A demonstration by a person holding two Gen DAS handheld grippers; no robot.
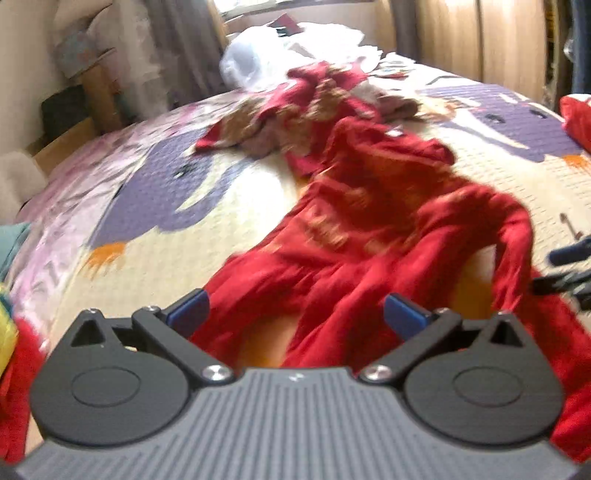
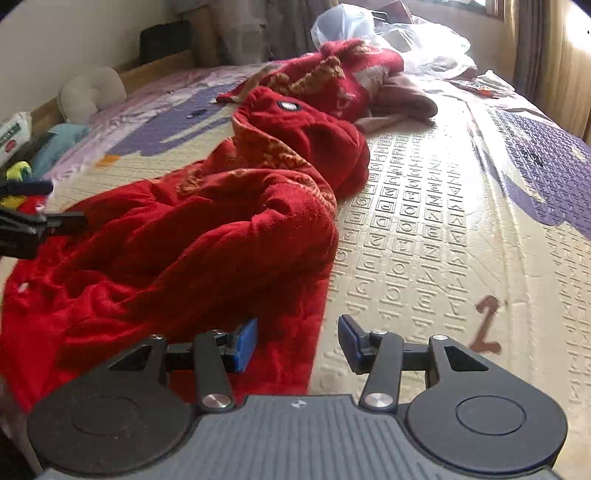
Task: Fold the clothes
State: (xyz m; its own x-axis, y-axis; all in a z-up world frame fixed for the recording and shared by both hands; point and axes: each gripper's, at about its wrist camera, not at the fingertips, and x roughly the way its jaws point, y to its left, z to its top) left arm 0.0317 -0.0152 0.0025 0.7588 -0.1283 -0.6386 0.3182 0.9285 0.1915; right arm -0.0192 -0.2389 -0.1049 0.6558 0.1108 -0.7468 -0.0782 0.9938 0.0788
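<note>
Both hand-held grippers, left (image 1: 295,317) and right (image 2: 297,343), gape empty over the red garment (image 2: 207,229), stretching toward twelve o'clock across the bed (image 2: 424,229); left sits nearer.

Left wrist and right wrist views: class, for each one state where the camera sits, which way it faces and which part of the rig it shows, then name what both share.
Left wrist: on the left gripper, looking down over the red garment along the bed mat; jaws open, right gripper at right edge.
Right wrist: on the right gripper, above the garment's edge; jaws open, left gripper at left.
Shared: garment, mat, plastic bag.
</note>
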